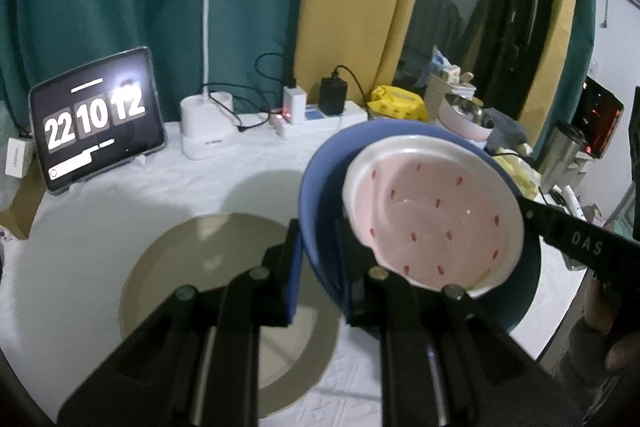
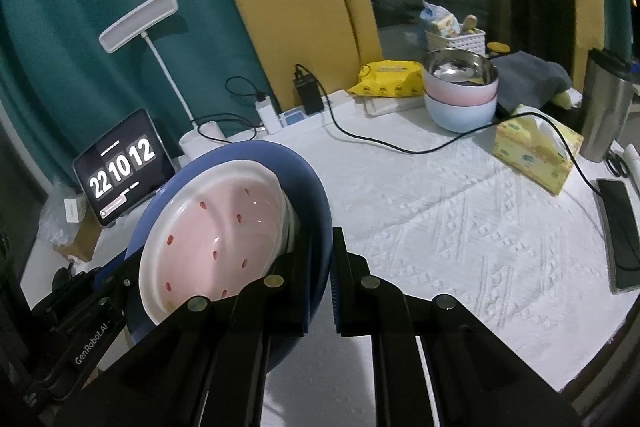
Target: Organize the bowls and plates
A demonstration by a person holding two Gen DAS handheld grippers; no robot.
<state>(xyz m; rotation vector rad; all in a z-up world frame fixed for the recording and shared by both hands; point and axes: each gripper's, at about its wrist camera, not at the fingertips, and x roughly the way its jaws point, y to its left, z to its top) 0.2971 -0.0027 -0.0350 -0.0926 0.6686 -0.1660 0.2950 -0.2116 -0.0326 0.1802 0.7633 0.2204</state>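
Observation:
A blue plate (image 1: 324, 187) with a pink-and-white dotted plate (image 1: 432, 215) lying in it is held tilted above the table. My left gripper (image 1: 320, 267) is shut on the blue plate's near rim. My right gripper (image 2: 320, 275) is shut on the opposite rim of the blue plate (image 2: 312, 195), and its arm shows at the right of the left wrist view (image 1: 580, 247). The dotted plate (image 2: 216, 235) rests against my right gripper's left finger. A beige plate (image 1: 192, 267) lies on the table below the held plates. Stacked pink and blue bowls (image 2: 460, 95) stand at the back.
White textured tablecloth (image 2: 460, 227). A tablet clock (image 1: 96, 119), desk lamp (image 1: 208, 75) and power strip with cables (image 1: 320, 115) stand along the back. A yellow wipes pack (image 2: 388, 79), tissue box (image 2: 536, 151), steel tumbler (image 2: 604, 107) and phone (image 2: 620, 231) are on the right.

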